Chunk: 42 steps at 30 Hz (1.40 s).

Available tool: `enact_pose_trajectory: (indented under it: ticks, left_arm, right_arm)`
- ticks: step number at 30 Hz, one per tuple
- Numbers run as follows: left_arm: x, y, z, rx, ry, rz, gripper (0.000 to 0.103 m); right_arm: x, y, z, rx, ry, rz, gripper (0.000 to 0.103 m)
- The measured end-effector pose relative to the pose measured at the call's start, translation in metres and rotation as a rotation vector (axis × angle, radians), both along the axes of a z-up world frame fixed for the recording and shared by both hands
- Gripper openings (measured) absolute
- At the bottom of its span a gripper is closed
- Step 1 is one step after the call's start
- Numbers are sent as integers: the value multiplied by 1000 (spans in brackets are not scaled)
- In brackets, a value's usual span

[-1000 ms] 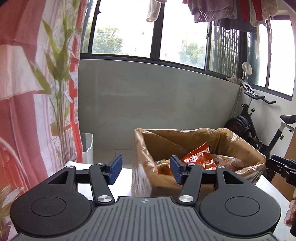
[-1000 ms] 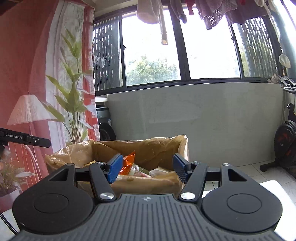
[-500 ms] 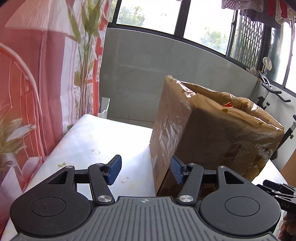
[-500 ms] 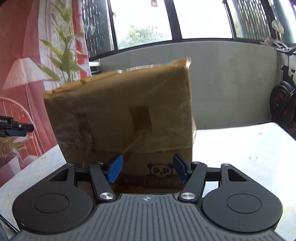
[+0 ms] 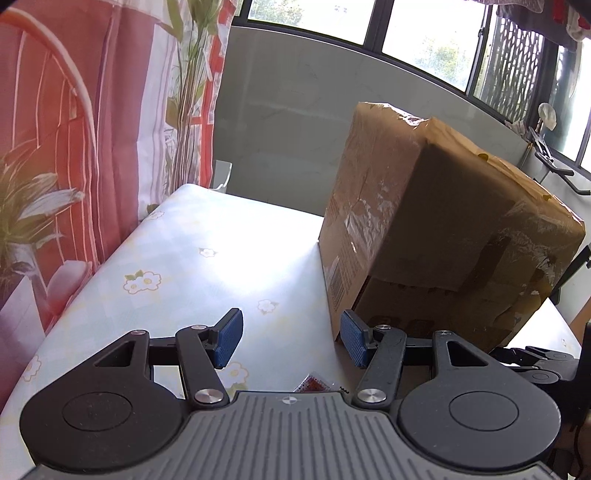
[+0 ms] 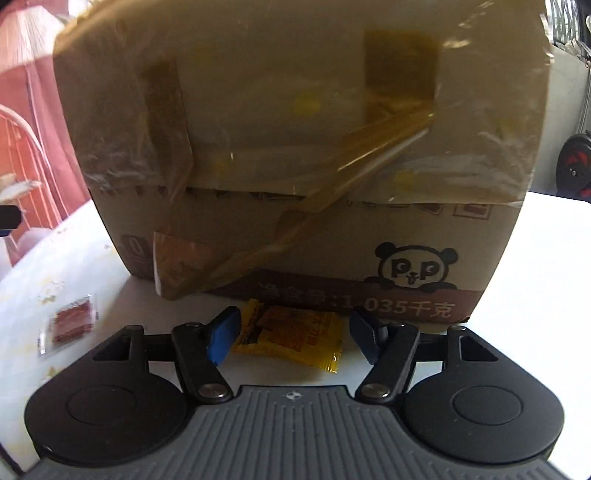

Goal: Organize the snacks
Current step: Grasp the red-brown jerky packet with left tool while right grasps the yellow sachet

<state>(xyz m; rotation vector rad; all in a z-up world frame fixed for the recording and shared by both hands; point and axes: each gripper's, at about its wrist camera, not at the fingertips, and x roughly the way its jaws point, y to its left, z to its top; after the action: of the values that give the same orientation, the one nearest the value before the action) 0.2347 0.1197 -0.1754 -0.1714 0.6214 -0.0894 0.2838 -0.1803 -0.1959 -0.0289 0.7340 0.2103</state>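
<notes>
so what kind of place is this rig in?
Probably a home balcony or sunroom, not a lab. A floral tablecloth covers the table, an exercise bike stands by the wall, and laundry hangs over barred windows.

floral tablecloth (image 5: 177,266), red curtain (image 5: 55,155), windows (image 5: 424,37)

**Two packets out, box standing tall**

The brown cardboard box (image 6: 295,155) stands upright on the bench (image 5: 177,266), patched with yellowed tape, a panda logo at its lower right. Just in front of its base lies a yellow snack packet (image 6: 291,336), flat and slightly skewed, printed face up. Off to the left, well apart from it, a small clear packet with red contents (image 6: 72,325) lies flat; the left view catches only its corner (image 5: 313,384).
</notes>
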Motion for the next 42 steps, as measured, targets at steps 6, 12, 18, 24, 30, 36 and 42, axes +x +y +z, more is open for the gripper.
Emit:
enact_pose_trajectory:
  ticks: [6, 12, 18, 24, 30, 36, 42]
  left_arm:
    - [0, 2, -10, 16, 34, -2, 61]
    - [1, -2, -20, 33, 69, -19, 61]
    - [-2, -10, -30, 64, 111, -41, 61]
    - [-2, -15, -42, 113, 159, -60, 61]
    - [13, -26, -51, 158, 181, -101, 61]
    - [28, -37, -61, 170, 195, -104, 64]
    - [16, -48, -59, 131, 219, -129, 65]
  right_arm:
    - [-5, 0, -5, -25, -8, 32, 63]
    - [-24, -12, -6, 22, -31, 58, 37]
    - [-46, -45, -3, 138, -23, 26, 15]
    - [-54, -73, -4, 251, -28, 30, 15]
    - [-50, -75, -1, 228, -22, 80, 15]
    - [-52, -74, -3, 236, -13, 74, 15]
    - [-43, -70, -8, 262, 4, 56, 15]
